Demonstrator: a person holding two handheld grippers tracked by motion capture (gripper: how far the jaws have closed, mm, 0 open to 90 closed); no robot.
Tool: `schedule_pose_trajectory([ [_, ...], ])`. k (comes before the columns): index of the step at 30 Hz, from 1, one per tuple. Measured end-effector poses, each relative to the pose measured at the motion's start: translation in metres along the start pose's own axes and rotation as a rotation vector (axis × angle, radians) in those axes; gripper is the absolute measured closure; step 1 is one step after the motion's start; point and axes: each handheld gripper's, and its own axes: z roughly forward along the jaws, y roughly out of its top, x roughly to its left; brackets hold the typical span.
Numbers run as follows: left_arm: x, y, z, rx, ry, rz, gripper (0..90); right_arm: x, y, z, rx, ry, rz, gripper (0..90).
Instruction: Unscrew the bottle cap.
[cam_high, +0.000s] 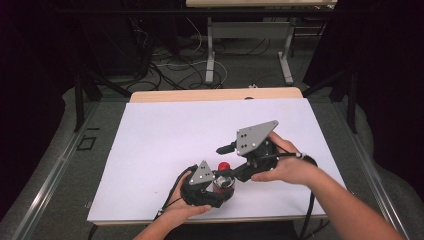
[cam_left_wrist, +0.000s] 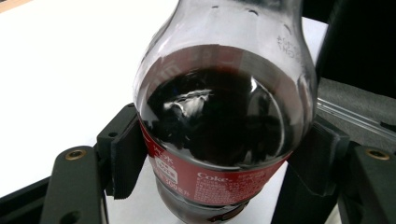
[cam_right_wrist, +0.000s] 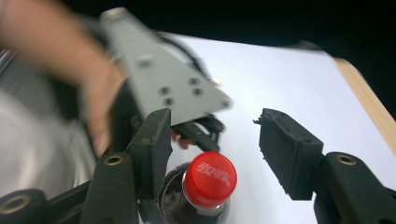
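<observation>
A bottle (cam_high: 224, 181) is stood upright on the white sheet (cam_high: 160, 145) near the table's (cam_high: 150, 95) near edge, somewhat right of centre. It is flanked at its body by the jaws of the left gripper (cam_left_wrist: 219, 154), which is placed just to its near left. The right gripper (cam_right_wrist: 215, 158) is set to its right and slightly farther, its jaws spread to either side of the cap (cam_right_wrist: 209, 178).

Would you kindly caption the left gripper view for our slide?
Left gripper shut on an upright cola bottle, fingers pressing either side of its red label.
</observation>
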Motion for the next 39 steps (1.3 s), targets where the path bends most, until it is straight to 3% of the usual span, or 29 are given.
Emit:
schedule_pose_trajectory([
  [2,0.001,-0.001,0.0,0.0,0.016,-0.008,29.1,0.006,-0.007,0.002,-0.042,-0.088,0.122,44.8],
  [4,0.0,-0.001,0.001,0.003,0.038,-0.018,29.1,0.011,-0.014,0.004,-0.07,-0.178,0.284,45.1],
  [7,0.001,-0.001,0.0,0.017,0.04,-0.028,29.1,0.017,-0.021,0.008,-0.059,-0.264,0.405,46.0],
  [11,0.002,-0.002,0.001,0.01,0.059,-0.021,29.1,0.027,-0.027,0.02,-0.07,-0.341,0.496,47.2],
  [13,0.001,-0.003,0.002,0.008,0.065,-0.042,29.1,0.029,-0.03,0.026,-0.091,-0.352,0.534,49.3],
  [17,0.0,-0.003,0.002,0.01,0.069,-0.041,29.1,0.031,-0.03,0.037,-0.074,-0.347,0.579,52.4],
  [21,0.001,-0.003,0.002,0.003,0.068,-0.04,29.1,0.036,-0.028,0.043,-0.066,-0.412,0.551,60.2],
  [23,0.001,-0.003,0.001,0.005,0.069,-0.037,29.1,0.036,-0.029,0.043,-0.068,-0.418,0.528,60.6],
  [26,0.002,-0.003,0.001,0.005,0.053,-0.038,29.2,0.034,-0.032,0.042,-0.087,-0.387,0.506,60.9],
  [28,0.003,-0.002,0.0,0.02,0.033,-0.023,29.2,0.03,-0.035,0.039,-0.093,-0.332,0.483,61.0],
  [31,0.001,-0.002,0.001,0.017,0.03,-0.022,29.2,0.019,-0.037,0.035,-0.077,-0.209,0.386,61.2],
  [36,0.0,-0.001,0.001,0.02,0.012,0.006,29.2,-0.008,-0.031,0.031,0.006,0.06,0.134,61.2],
  [39,-0.002,0.0,0.001,0.023,0.0,0.025,29.2,-0.022,-0.025,0.03,0.079,0.201,0.048,61.1],
])
